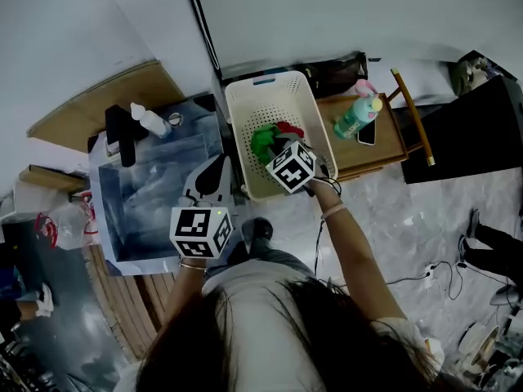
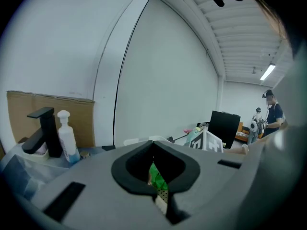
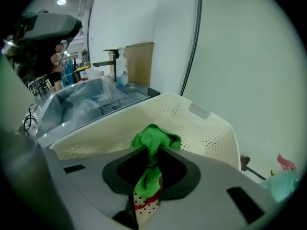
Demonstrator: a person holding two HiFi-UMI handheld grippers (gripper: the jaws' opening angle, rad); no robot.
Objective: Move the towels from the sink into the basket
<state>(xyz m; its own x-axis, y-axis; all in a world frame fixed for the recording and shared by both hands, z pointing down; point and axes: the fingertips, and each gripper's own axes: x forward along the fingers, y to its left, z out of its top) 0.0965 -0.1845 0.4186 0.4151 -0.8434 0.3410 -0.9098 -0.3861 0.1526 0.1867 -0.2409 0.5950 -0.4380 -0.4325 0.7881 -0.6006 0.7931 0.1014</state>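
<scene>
A cream perforated basket (image 1: 245, 109) stands right of the sink (image 1: 114, 211). Inside the basket lie a green towel (image 1: 263, 141) and a red cloth (image 1: 290, 127). My right gripper (image 1: 282, 158) reaches down into the basket. In the right gripper view, that gripper (image 3: 152, 150) is shut on the green towel (image 3: 154, 137), which bunches above the jaws over the basket (image 3: 201, 114); a white cloth with red dots (image 3: 144, 207) hangs below. My left gripper (image 1: 216, 170) hovers at the sink's right edge, shut and empty (image 2: 153, 145). The sink basin looks glossy; no towel shows in it.
A black faucet (image 1: 122, 133) and a soap bottle (image 1: 149, 119) stand at the sink's back. A wooden side table (image 1: 392, 141) right of the basket carries a green bottle (image 1: 358, 114) and a phone (image 1: 367, 131). Cables lie on the floor (image 1: 433, 268).
</scene>
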